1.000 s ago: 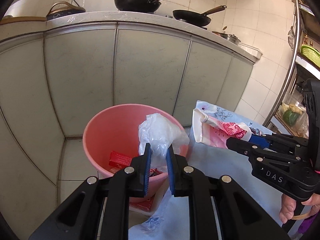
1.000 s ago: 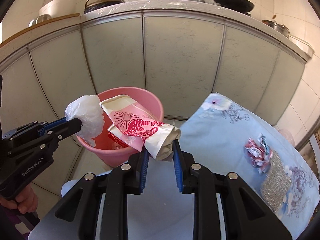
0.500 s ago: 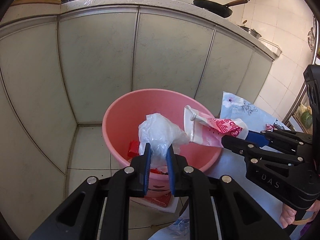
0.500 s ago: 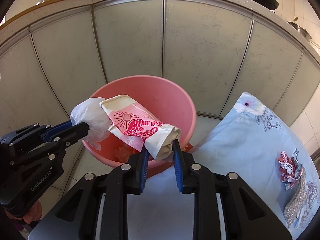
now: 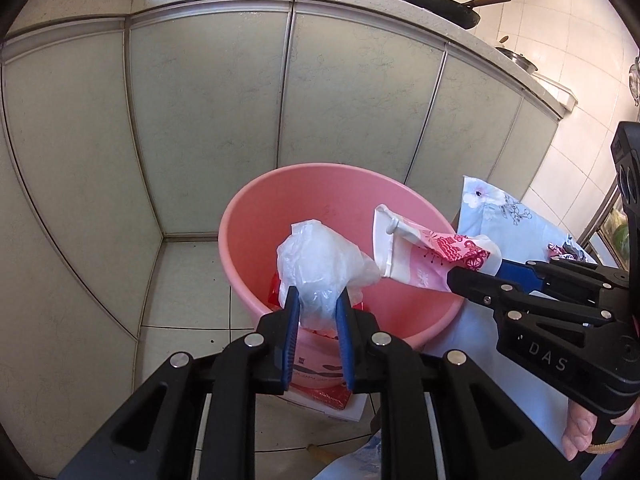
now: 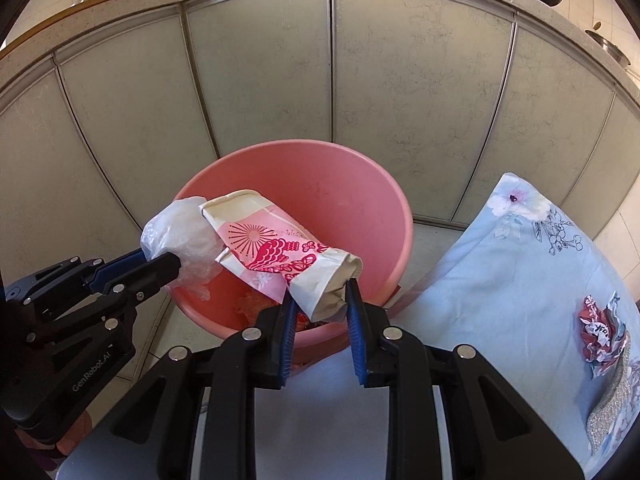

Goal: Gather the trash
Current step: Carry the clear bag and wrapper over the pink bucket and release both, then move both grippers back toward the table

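A pink plastic bucket stands on the tiled floor by the kitchen cabinets; it also shows in the right wrist view. My left gripper is shut on a crumpled clear plastic bag and holds it over the bucket's near rim. My right gripper is shut on a pink and white paper carton, held over the bucket beside the bag. The carton also shows in the left wrist view. Red trash lies in the bucket.
A table with a light blue floral cloth is at the right; a crumpled red wrapper and a silver sponge lie on it. Grey cabinet doors stand close behind the bucket. A red and white box lies on the floor.
Both grippers have moved forward with their loads, from beside the bucket to over it. The bucket now looks larger and more central in both views. Both grips are unchanged.
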{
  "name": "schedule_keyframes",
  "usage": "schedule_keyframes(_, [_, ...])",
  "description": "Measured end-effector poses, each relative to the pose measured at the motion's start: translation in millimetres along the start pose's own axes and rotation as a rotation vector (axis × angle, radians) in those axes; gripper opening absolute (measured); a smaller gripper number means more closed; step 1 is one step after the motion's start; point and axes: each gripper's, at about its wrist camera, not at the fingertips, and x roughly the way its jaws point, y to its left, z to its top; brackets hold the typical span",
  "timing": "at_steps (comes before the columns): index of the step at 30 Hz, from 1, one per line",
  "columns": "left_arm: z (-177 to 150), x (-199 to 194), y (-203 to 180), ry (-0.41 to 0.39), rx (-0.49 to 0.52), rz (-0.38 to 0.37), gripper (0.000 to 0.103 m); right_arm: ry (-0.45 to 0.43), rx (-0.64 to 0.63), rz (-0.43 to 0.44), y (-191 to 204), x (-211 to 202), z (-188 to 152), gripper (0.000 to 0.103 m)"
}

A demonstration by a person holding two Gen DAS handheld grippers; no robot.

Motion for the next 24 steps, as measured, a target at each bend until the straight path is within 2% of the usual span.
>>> schedule_keyframes(5, [0,-1,3,0.002,-0.018,0.008,0.025,0.001,0.007,0.007,0,0,0,0.026])
schedule_keyframes(8, [1,-1,6,0.007,-0.027,0.009,0.029,-0.007,0.017,0.01,-1,-3,-1,0.042])
schedule_keyframes(15, [3,-6,5,0.004,-0.04,-0.003,0.03,-0.025,0.043,0.016,-8,-15,-6,0.043])
schedule_keyframes(24, [7,-23,-17,-0.018,-0.002,-0.042,0.033,-0.048,0.084,0.003,-28,-44,-29,0.043])
